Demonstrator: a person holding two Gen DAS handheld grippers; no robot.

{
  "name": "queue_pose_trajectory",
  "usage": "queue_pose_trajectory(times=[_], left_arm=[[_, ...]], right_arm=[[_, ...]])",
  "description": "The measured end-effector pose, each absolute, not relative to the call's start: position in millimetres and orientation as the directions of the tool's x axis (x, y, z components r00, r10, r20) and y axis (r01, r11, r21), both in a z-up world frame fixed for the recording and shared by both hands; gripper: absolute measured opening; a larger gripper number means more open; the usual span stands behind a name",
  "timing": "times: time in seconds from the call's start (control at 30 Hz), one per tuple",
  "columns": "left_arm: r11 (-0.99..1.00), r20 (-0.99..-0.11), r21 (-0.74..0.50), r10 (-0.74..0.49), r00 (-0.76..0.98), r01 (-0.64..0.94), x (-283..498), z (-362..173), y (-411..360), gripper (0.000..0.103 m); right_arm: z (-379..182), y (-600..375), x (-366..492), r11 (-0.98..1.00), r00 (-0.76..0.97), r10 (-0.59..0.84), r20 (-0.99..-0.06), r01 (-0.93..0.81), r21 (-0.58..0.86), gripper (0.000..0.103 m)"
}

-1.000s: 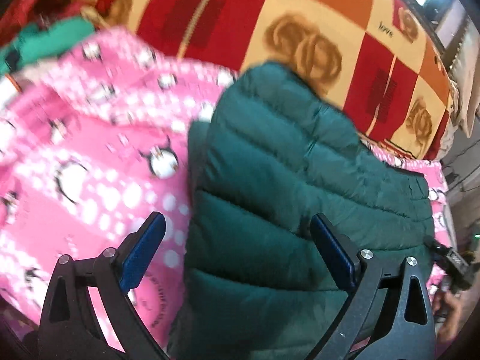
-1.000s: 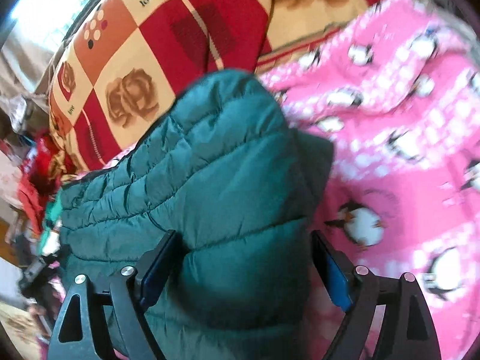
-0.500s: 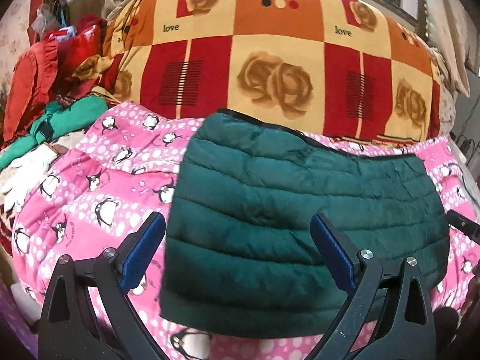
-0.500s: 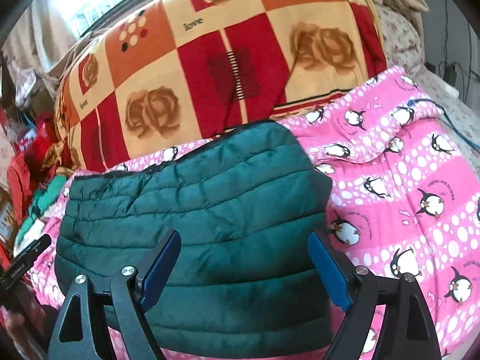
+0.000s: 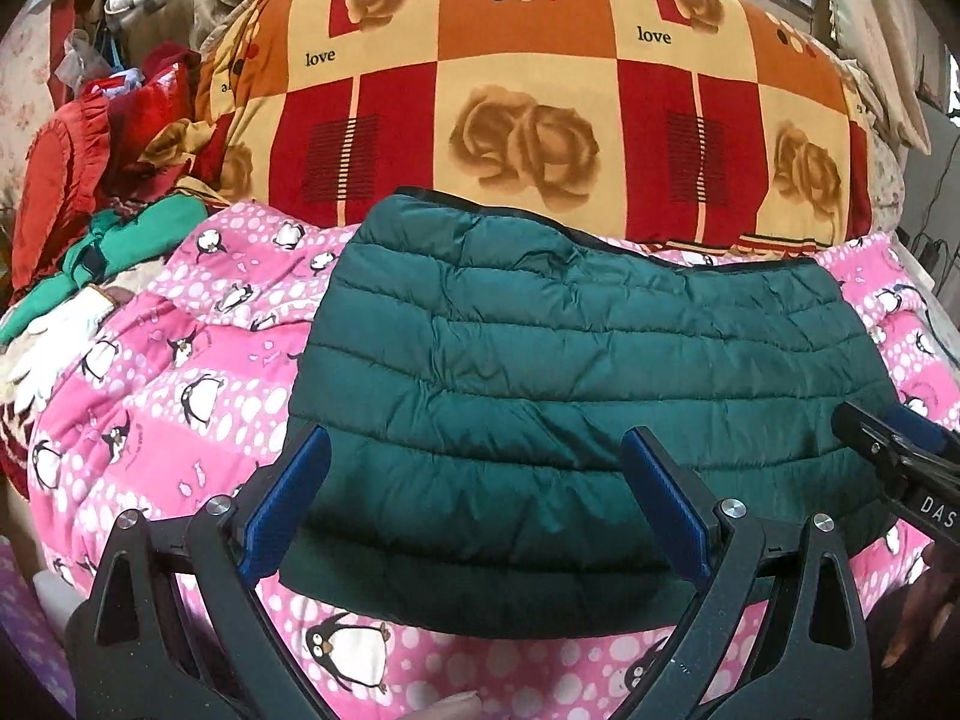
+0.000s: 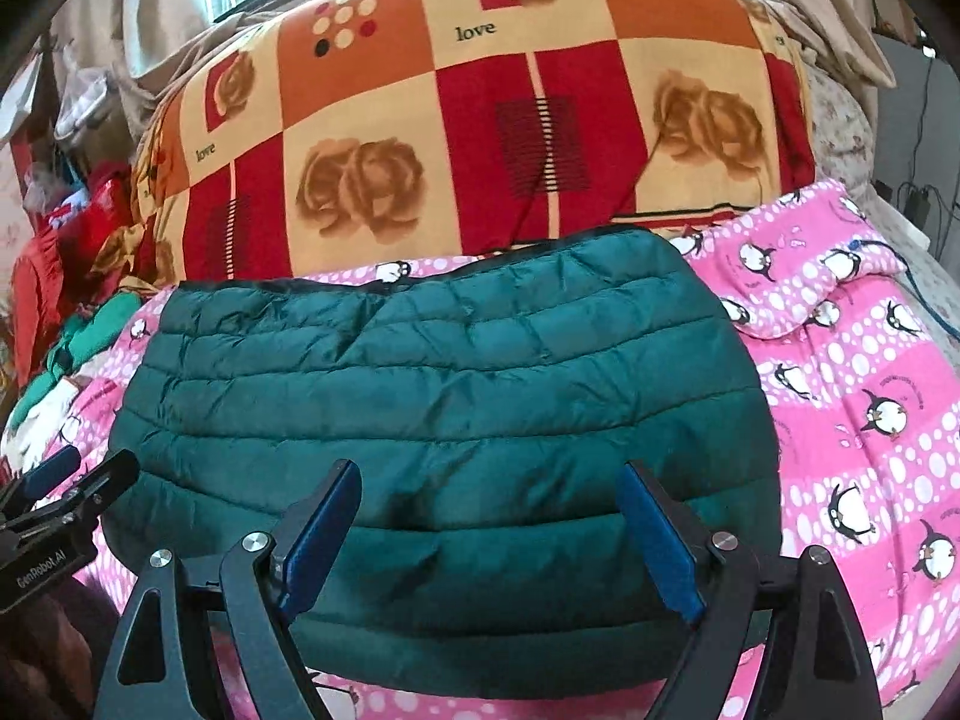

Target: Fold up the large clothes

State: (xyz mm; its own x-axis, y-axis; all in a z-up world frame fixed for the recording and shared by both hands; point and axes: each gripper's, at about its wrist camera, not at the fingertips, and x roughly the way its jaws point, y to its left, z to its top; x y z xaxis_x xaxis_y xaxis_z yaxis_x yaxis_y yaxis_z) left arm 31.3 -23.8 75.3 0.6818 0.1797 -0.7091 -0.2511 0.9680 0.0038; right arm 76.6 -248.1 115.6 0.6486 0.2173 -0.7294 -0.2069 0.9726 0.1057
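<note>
jacket: green puffer jacket (image 5: 576, 396) is folded into a wide bundle in the middle of the pink penguin blanket (image 5: 180, 420), far edge up by the checked rose quilt (image 5: 540, 108)
left gripper (image 5: 474, 510): jaws spread wide, nothing in them
right gripper (image 6: 486, 540): same deal, wide apart and empty
risk: puffy stuff springs back, so I'd guess the fold pops open if nobody presses it flat

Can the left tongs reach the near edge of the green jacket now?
Probably yes. The left tongs are open just above the green jacket, and nothing lies between them and its near edge on the pink blanket.
</note>
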Motion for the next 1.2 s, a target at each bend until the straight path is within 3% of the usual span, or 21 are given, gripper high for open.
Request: queue_pose_trajectory(times=[1.2], left_arm=[[0.961,-0.724,0.004,0.194,0.662,-0.277,32,62,-19,0.098]], right_arm=[[104,-218,74,0.97,0.644,0.184,-0.743,-0.241,0.031,0.089]])
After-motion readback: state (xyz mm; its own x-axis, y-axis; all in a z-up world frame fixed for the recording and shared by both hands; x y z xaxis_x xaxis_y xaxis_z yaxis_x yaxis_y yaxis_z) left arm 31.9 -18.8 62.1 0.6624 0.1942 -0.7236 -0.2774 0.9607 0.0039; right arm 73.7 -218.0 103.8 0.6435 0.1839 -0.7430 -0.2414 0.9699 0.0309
